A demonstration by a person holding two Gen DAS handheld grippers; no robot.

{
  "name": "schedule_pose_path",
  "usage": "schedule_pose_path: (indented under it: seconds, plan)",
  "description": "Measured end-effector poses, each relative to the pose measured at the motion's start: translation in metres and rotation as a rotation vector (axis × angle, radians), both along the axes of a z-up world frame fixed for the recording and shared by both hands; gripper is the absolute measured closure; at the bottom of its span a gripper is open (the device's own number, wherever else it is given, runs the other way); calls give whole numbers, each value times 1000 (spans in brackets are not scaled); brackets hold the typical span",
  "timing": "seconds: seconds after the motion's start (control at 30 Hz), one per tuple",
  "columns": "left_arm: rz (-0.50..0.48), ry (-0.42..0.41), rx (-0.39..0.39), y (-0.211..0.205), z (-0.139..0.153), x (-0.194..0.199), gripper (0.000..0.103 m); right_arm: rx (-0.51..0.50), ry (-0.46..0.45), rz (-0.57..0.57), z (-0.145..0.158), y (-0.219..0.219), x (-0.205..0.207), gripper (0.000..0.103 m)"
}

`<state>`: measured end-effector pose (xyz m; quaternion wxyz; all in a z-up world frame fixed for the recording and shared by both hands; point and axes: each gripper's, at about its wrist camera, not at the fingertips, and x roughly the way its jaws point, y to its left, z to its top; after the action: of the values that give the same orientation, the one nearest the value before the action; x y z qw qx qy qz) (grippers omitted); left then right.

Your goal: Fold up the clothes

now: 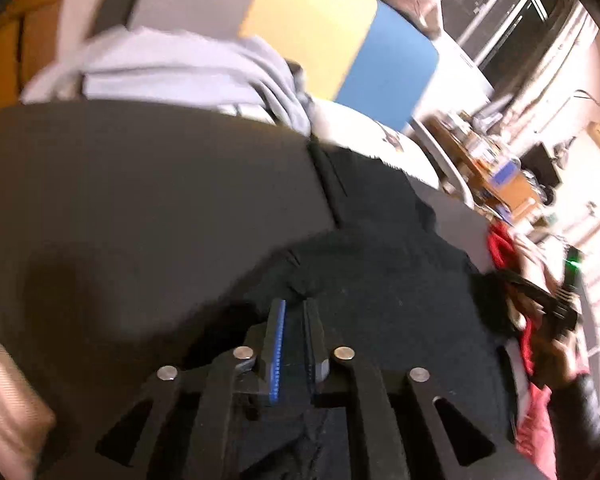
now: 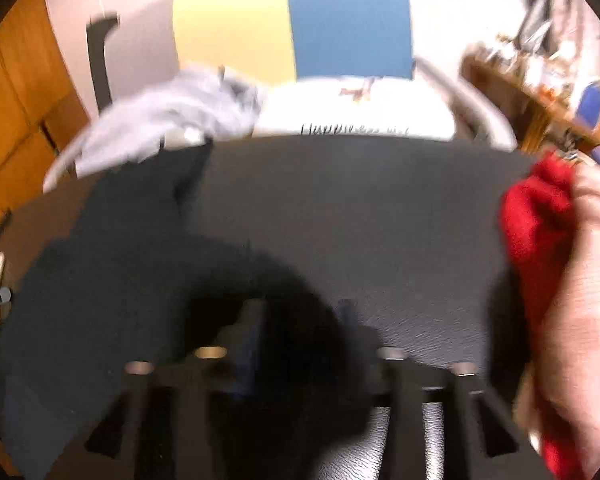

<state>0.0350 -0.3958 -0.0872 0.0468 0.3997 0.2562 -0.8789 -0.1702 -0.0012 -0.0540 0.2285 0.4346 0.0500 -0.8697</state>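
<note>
The left gripper [image 1: 294, 308] has its two blue-padded fingers drawn close together, only a narrow slit between them, pinching a fold of the black knit garment [image 1: 380, 272]. That dark cloth bunches at the fingertips and spreads ahead and to the right of them, and more of it hangs under the gripper body. It lies on a dark grey padded surface [image 1: 140, 184], which runs ahead and to the left of the fingers.

The right gripper [image 2: 302, 312] is blurred; its fingers stand clearly apart, with a wide gap between them. A dark patch lies in that gap, and whether it is cloth held there or only shadow cannot be told. In the right wrist view the black garment stretches to the left of these fingers and ahead toward the far edge of the surface.

Beyond the far edge, ahead and left of both grippers, sits a crumpled pale grey garment [image 2: 172, 116], with a white printed cloth [image 2: 356, 116] beside it. To the right of the right gripper lies a red fabric [image 2: 536, 216].
</note>
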Motion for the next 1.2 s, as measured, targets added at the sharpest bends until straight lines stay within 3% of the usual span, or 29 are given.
schedule_pose_path:
  seconds: [0.03,0.1,0.2,0.23,0.3,0.37,0.47,0.57,0.63,0.73,0.8,0.83,0.87,0.97,1.1,1.2]
  plan:
    - [-6,15,3,4,3,0,89,-36,28,-5,8,3,4,40]
    - [-42,29,8,16,5,-4,86,-113,50,5,23,7,15,40]
    - [-119,-35,-51,48,-13,-17,86,-160,14,75,22,-2,28,37]
    - [-143,-74,-74,57,-24,-20,86,-162,-6,91,18,-4,34,36]
    - [-141,-56,-105,61,-40,-14,88,-139,-35,94,-2,-6,48,35]
    - [-124,-34,-79,51,-46,-6,99,-115,-64,98,-22,-7,62,31]
    - [-93,-7,-20,31,-52,-4,100,-83,-68,106,-42,-5,79,31]
    - [-106,-25,-210,42,-48,-19,100,-77,-44,109,-46,-5,77,31]
    - [-97,-37,-242,42,-46,-29,101,-114,-61,100,-44,-10,61,27]
    - [-70,-49,-111,23,-47,-34,102,-162,-80,120,-40,-29,52,0]
    - [-83,-35,-61,18,-41,-33,100,-86,-68,159,-44,-46,60,0]
    - [-91,-25,-41,16,-37,-33,91,-39,-62,183,-46,-54,63,0]
    - [-100,-16,-21,14,-33,-32,86,-30,-67,205,-46,-56,66,0]
    - [-125,12,38,7,-22,-31,84,-43,-86,263,-35,-57,67,0]
    - [-159,38,93,-1,-9,-83,81,-69,-74,251,-12,-65,34,0]
    - [-177,31,54,-10,-8,-133,80,-119,-121,262,-7,-90,-17,4]
